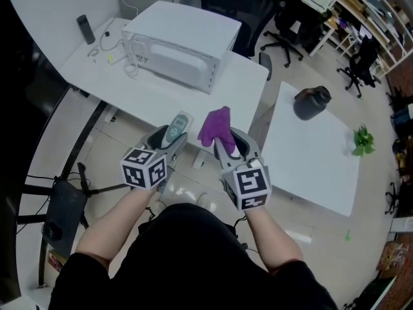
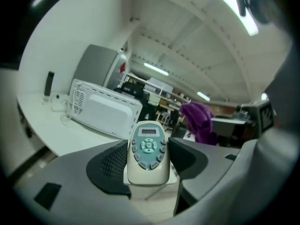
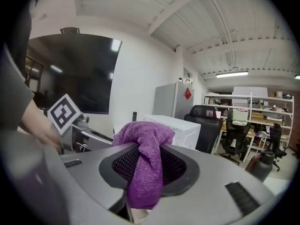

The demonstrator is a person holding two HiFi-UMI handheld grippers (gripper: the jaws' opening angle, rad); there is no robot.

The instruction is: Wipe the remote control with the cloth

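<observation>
My left gripper [image 1: 173, 136] is shut on a cream remote control [image 1: 177, 127] with a teal button panel, held up in the air with its buttons facing me. In the left gripper view the remote control [image 2: 148, 152] stands upright between the jaws, its small screen at the top. My right gripper [image 1: 221, 142] is shut on a bunched purple cloth [image 1: 215, 125], which sticks up past the jaw tips. In the right gripper view the cloth [image 3: 146, 159] drapes down between the jaws. The cloth hangs just right of the remote, a small gap apart.
A white microwave [image 1: 181, 44] sits on the white desk [image 1: 239, 82] ahead. A second white table [image 1: 316, 154] at the right carries a black kettle [image 1: 312, 102] and a small green plant [image 1: 363, 141]. Office chairs [image 1: 287, 18] stand behind. Tiled floor lies below my hands.
</observation>
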